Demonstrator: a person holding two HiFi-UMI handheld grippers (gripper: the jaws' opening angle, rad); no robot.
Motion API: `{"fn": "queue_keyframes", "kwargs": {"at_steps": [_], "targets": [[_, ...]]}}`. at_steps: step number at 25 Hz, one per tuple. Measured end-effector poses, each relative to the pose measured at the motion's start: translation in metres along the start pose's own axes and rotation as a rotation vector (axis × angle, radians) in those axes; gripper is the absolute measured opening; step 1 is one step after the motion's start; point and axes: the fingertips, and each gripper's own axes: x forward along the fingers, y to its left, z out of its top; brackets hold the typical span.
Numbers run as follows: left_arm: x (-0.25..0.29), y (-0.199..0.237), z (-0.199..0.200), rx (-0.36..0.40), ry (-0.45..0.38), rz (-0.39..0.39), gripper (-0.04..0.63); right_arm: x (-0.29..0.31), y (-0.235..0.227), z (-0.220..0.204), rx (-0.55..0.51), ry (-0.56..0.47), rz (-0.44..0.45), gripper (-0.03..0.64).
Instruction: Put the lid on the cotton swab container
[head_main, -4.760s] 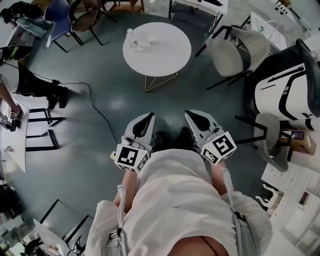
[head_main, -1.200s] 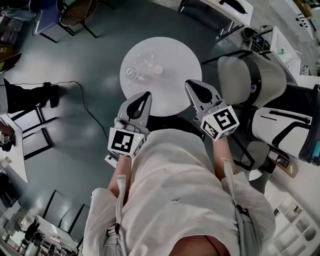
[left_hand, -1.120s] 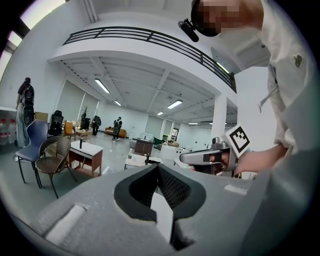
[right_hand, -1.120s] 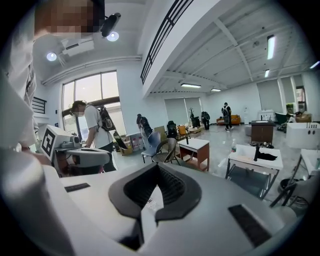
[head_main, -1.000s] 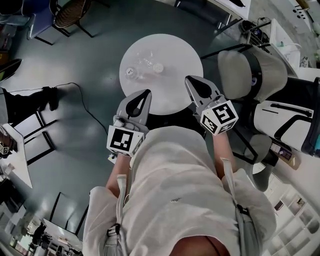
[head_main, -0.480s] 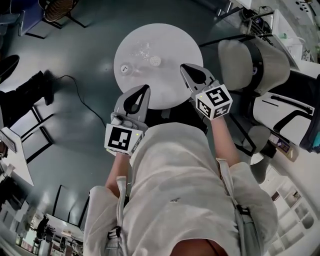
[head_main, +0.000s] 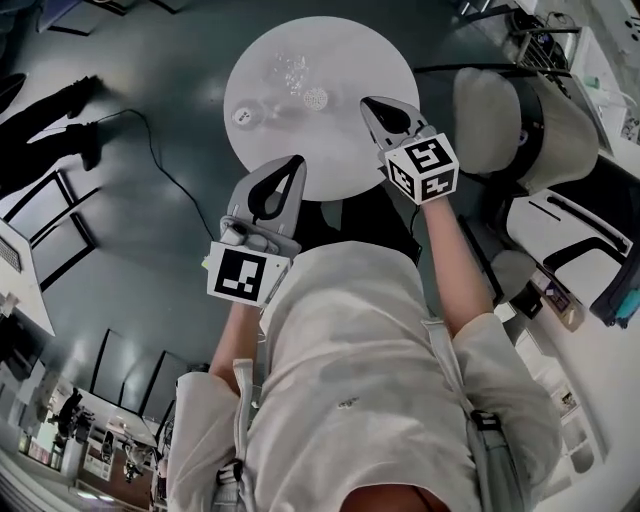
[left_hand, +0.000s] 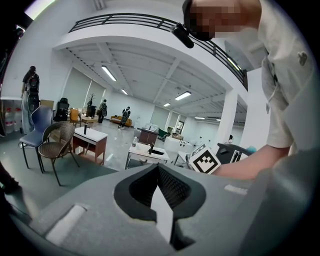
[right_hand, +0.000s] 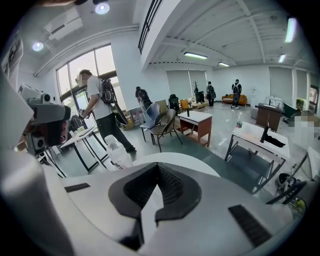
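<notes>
Status: the task is not yet begun. The person stands at the 6 o'clock side of the round white table (head_main: 370, 50), with both tools held above it. The left gripper (head_main: 290, 168) is over the table's 7 o'clock sector, jaws pressed together with nothing between them. The right gripper (head_main: 370, 105) is over the 3 o'clock sector, jaws likewise closed and empty. A small clear item at 11 o'clock from the table's centre is probably the cotton swab container (head_main: 293, 70), though it is too small to confirm. The pale round disc close to the centre is probably the lid (head_main: 316, 98). It lies on the tabletop near the container, not on it. A water bottle (head_main: 243, 116) stands at 9 o'clock, apart from both. Remaining steps, as judged: open one gripper, take up the lid, carry it over the container's mouth and seat it. The other gripper may be needed to steady the container.
</notes>
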Motion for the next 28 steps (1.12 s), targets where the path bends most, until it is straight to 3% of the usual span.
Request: {"fn": "queue_keyframes", "kwargs": {"at_steps": [5, 16, 28], "targets": [[0.008, -0.002, -0.013, -0.038, 0.035, 0.043, 0.009, 0.025, -0.014, -0.019, -0.009, 0.063, 0.045, 0.006], [0.023, 0.003, -0.026, -0.112, 0.026, 0.163, 0.009, 0.072, -0.035, -0.058, -0.112, 0.188, 0.129, 0.006], [0.031, 0.005, -0.034, -0.169, 0.008, 0.241, 0.009, 0.092, -0.022, -0.067, -0.170, 0.232, 0.232, 0.006]]}}
